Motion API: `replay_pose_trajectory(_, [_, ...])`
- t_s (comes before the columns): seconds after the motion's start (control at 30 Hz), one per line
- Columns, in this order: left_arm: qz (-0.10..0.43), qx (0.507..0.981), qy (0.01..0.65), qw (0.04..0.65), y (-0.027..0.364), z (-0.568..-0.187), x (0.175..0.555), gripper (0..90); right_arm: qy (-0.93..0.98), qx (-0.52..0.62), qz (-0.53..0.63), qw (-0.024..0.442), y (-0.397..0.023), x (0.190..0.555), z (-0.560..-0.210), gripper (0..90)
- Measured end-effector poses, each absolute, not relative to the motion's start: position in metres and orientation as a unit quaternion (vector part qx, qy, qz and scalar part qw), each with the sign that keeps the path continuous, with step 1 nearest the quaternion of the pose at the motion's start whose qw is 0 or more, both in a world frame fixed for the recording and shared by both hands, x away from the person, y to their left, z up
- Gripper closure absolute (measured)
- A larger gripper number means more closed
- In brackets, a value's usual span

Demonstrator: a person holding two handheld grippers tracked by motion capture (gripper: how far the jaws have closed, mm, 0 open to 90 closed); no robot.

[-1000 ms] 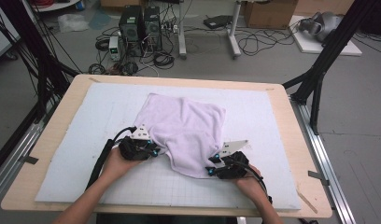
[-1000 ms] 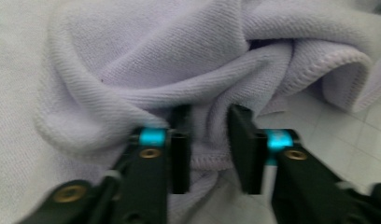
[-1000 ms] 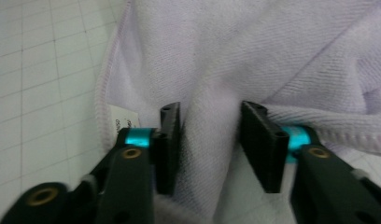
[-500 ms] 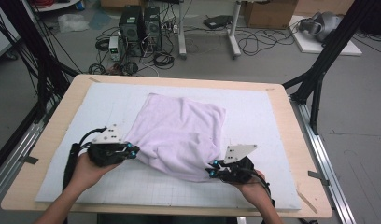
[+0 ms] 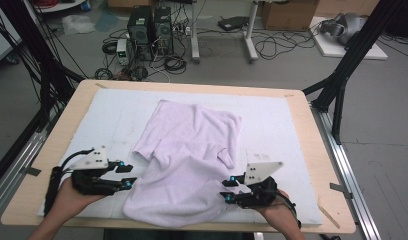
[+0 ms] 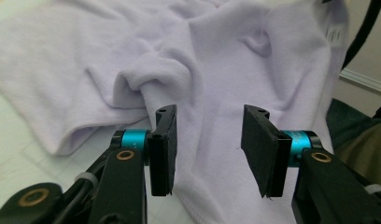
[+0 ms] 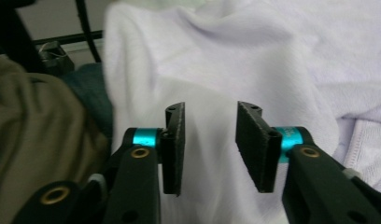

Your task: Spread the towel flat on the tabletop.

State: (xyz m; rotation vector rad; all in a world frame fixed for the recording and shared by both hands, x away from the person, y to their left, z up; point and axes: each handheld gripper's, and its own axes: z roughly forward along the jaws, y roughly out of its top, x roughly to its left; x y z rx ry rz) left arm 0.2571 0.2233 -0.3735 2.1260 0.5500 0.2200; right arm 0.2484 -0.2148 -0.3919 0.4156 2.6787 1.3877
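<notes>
A lavender garment (image 5: 192, 150) lies rumpled on the white mat (image 5: 277, 125), its near hem by the table's front edge. My left gripper (image 5: 128, 174) sits at the garment's left near corner, pointing right at it. In the left gripper view my left gripper (image 6: 207, 149) is open; its jaws have just been opening, and the cloth (image 6: 216, 56) lies beyond the pads with none pinched. My right gripper (image 5: 226, 189) rests at the right near corner, pointing left. It (image 7: 209, 144) is open too; its jaws have also just been opening, over the cloth (image 7: 272, 56) and pinching none of it.
The mat covers most of a wooden table (image 5: 304, 130). Black frame posts (image 5: 342, 75) stand at both sides. Computer towers (image 5: 149, 30) and cables lie on the floor behind. Bare mat lies to the left and right of the garment.
The garment's near edge has been drawn toward the table's front edge. Both grippers came nearer the person, the left one also going left, and both sets of jaws now stand apart off the cloth.
</notes>
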Motion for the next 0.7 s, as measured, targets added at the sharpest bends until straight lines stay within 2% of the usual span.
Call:
replay_pose_trajectory(0.2, [0.061, 0.878, 0.226, 0.417, 0.195, -0.412, 0.284, 57.7, 0.887, 0.158, 0.433, 0.038, -0.203, 0.277, -0.421, 56.3])
replay_pose_trajectory(0.3, [0.055, 0.893, 0.221, 0.389, 0.182, -0.430, 0.290, 60.0, 0.903, 0.152, 0.400, 0.047, -0.193, 0.281, -0.430, 55.5])
replay_pose_trajectory(0.37, [0.060, 0.900, 0.208, 0.377, 0.178, -0.437, 0.289, 69.4, 0.909, 0.144, 0.387, 0.048, -0.188, 0.284, -0.435, 59.8])
replay_pose_trajectory(0.47, [0.057, 0.898, 0.211, 0.381, 0.180, -0.437, 0.285, 83.1, 0.909, 0.138, 0.391, 0.029, -0.186, 0.283, -0.441, 76.6])
replay_pose_trajectory(0.53, [0.055, 0.900, 0.209, 0.378, 0.181, -0.435, 0.281, 84.8, 0.909, 0.135, 0.393, 0.026, -0.187, 0.281, -0.441, 80.9])
replay_pose_trajectory(0.7, [0.054, 0.898, 0.200, 0.388, 0.193, -0.424, 0.257, 85.3, 0.906, 0.116, 0.408, 0.004, -0.187, 0.266, -0.435, 82.0])
